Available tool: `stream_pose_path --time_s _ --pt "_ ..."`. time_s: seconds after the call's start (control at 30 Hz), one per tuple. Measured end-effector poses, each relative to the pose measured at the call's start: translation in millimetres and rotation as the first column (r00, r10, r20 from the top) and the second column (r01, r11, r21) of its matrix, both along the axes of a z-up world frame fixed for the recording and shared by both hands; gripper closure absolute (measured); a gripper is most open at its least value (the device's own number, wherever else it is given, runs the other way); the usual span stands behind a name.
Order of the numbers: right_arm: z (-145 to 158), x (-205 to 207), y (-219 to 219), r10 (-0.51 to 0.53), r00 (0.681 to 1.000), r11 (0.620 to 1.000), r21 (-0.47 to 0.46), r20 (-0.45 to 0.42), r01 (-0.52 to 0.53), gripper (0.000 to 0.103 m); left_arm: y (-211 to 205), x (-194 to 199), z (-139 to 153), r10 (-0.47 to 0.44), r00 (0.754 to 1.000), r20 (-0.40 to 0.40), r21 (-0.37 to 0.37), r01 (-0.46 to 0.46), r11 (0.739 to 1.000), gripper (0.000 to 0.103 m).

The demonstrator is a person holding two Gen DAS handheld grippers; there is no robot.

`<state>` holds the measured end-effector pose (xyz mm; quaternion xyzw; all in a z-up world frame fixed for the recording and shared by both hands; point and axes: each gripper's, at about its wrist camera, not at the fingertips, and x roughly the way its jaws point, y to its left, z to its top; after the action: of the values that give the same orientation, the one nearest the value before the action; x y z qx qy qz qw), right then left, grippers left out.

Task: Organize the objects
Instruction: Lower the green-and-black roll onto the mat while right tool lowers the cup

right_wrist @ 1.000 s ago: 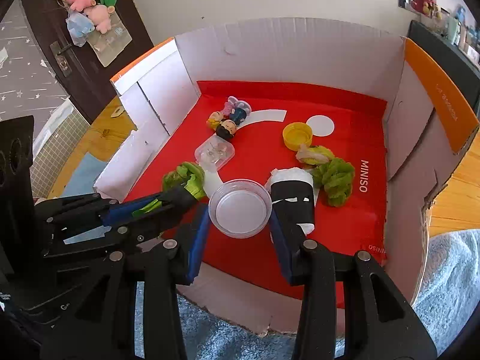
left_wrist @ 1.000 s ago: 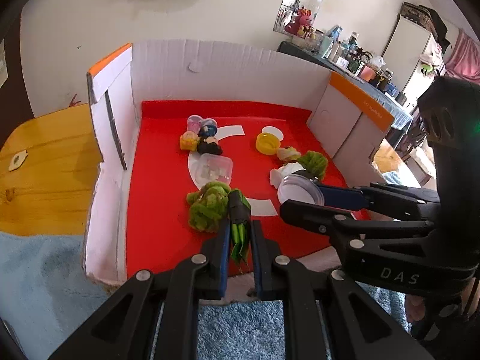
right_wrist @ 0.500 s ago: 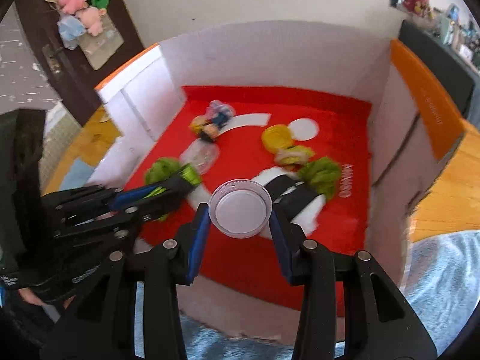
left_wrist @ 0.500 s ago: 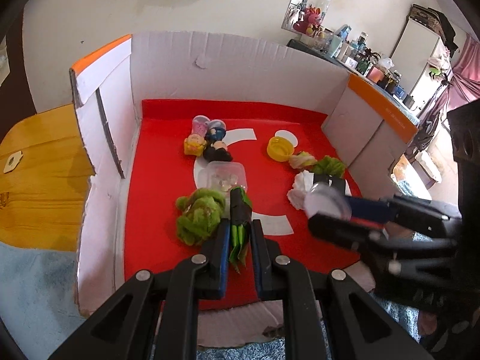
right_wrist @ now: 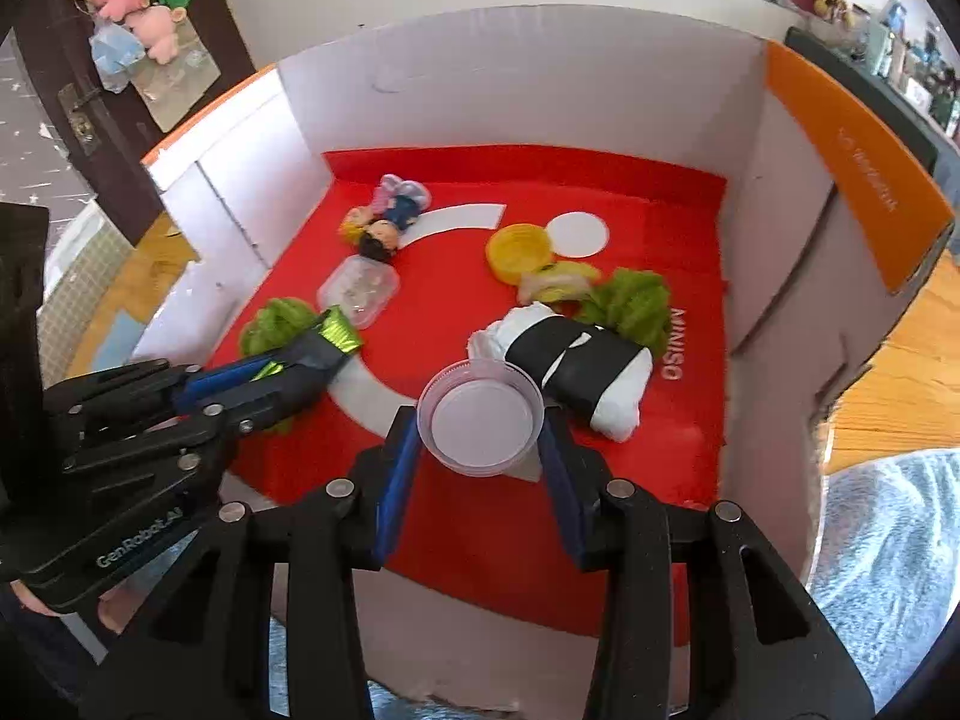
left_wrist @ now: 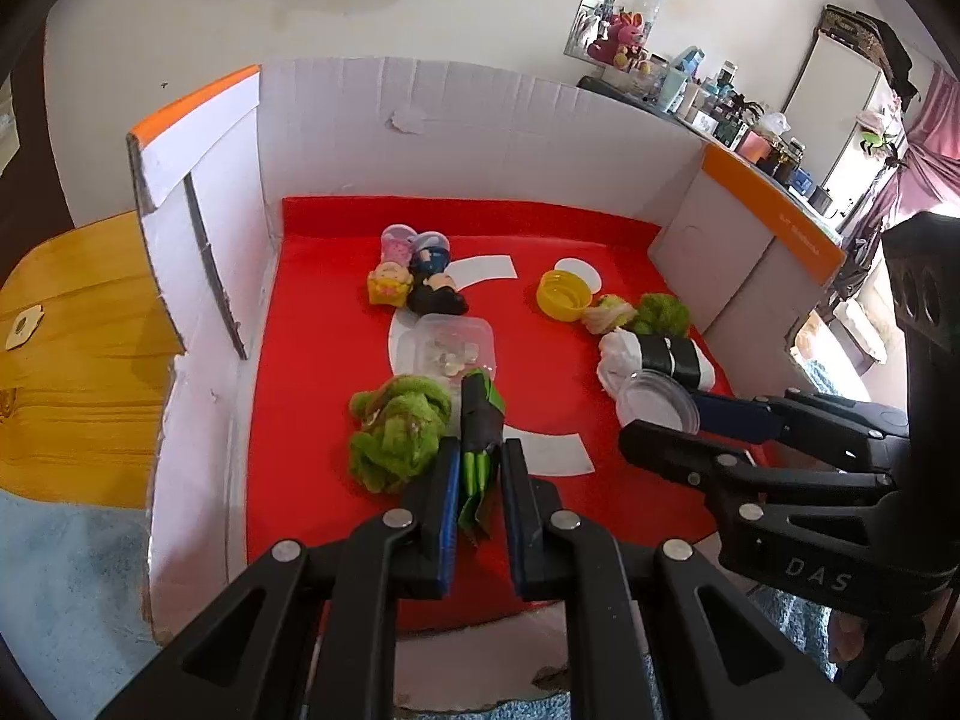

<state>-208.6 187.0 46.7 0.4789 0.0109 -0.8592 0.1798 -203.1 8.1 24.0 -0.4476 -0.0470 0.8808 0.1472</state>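
Left wrist view: the left gripper [left_wrist: 477, 480] is clamped flat on a green and black packet [left_wrist: 478, 420], gripped by its near end so the rest juts forward over the red box floor [left_wrist: 312, 396].
Left of the left gripper: a green fuzzy clump [left_wrist: 396, 429] lies just beside the blue pad, on the floor.
Ahead of the left gripper: a clear lidded tub [left_wrist: 454, 348] sits just past the packet's tip; two small figurines [left_wrist: 414, 282] lie further on.
Right of the left gripper: the right gripper [right_wrist: 480, 414] pinches a clear round lid [right_wrist: 482, 417] by its opposite rims, likely to keep it level.
Beyond the lid: a white bundle with black bands [right_wrist: 570, 363] lies just ahead, with a yellow cap [right_wrist: 519, 252] and another green clump [right_wrist: 633, 306] further off.
Judgement: both items look carried, not yet set down.
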Motion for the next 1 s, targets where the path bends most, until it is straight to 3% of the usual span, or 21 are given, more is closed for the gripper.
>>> stream_pose_path --time_s 0.33,1.0 --pt "-2.6 2.0 -5.4 -0.016 0.999 0.997 0.080 -0.042 0.020 0.064 4.8 -2.7 -1.4 0.013 1.000 -0.011 -0.024 -0.013 1.000 0.090" --pt "1.1 7.2 3.7 -0.027 0.999 0.999 0.038 -0.043 0.029 0.063 8.1 -5.1 -4.0 0.027 0.999 -0.019 -0.044 -0.028 0.999 0.088"
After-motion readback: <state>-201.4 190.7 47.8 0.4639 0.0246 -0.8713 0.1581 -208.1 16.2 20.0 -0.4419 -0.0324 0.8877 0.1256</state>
